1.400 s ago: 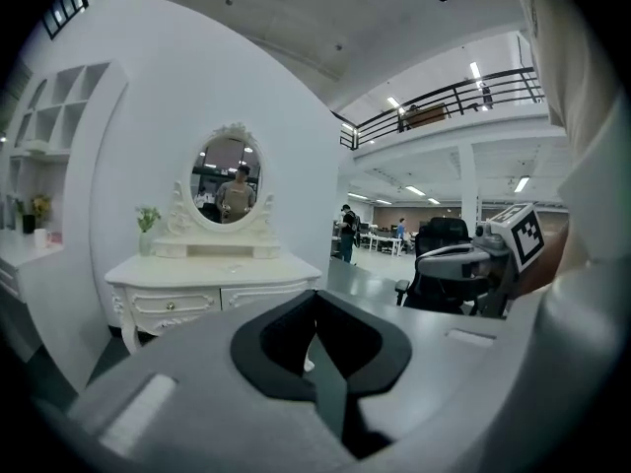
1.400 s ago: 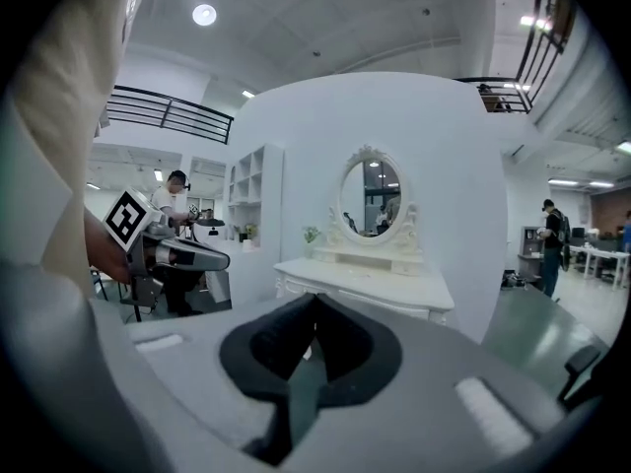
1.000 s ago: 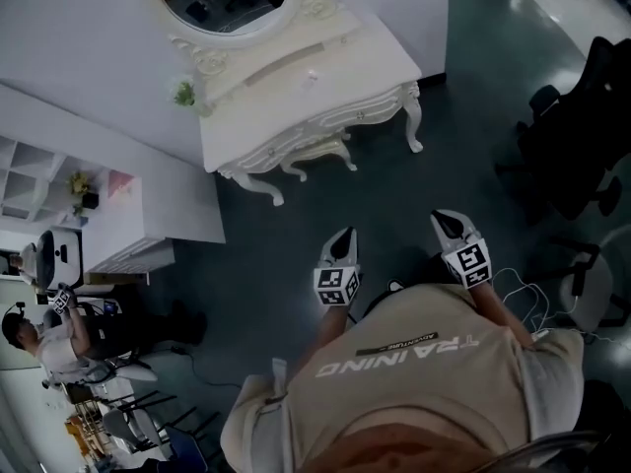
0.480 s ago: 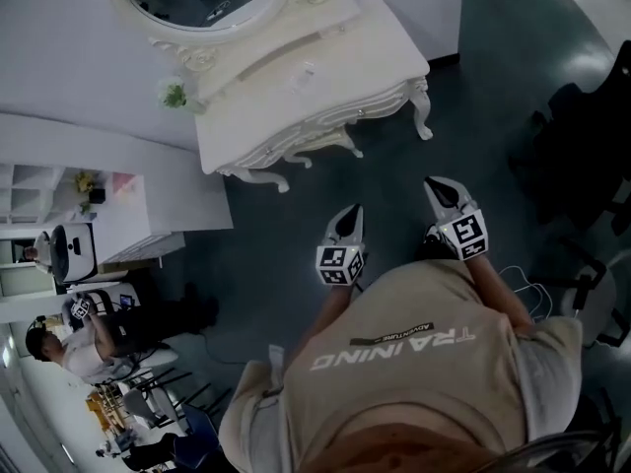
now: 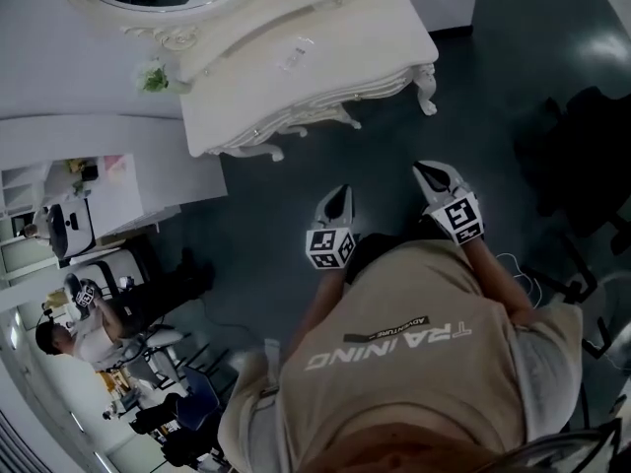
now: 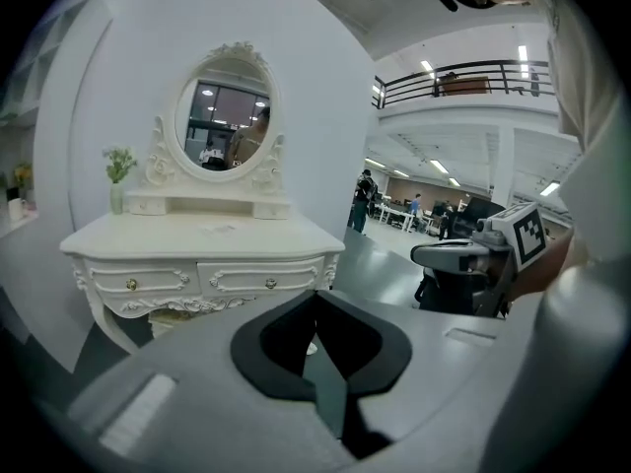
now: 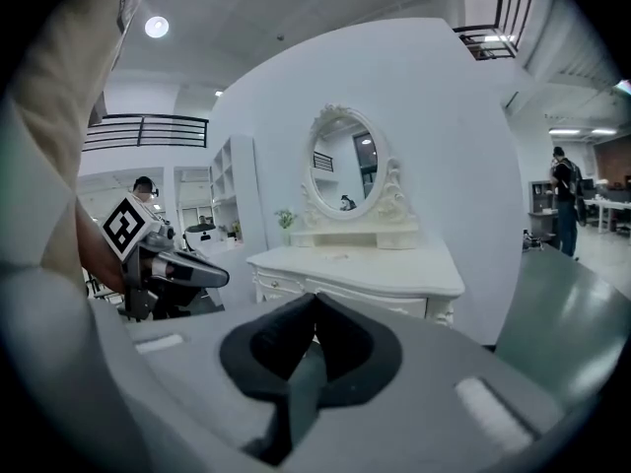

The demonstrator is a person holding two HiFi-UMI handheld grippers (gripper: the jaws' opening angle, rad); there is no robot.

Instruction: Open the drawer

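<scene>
I judge this the approach: the drawer sits shut in the desk front, well ahead. Left gripper and right gripper hold their fingers pressed together, empty. Next I must close in, spread one pair and pinch the knob.

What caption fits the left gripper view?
Shut, empty left gripper faces a white dressing table, both drawers closed.

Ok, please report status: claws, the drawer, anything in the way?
Left claw shut, empty; right claw shut, empty. Both drawers of the dressing table closed, not yet reached. Only bare floor between.
</scene>
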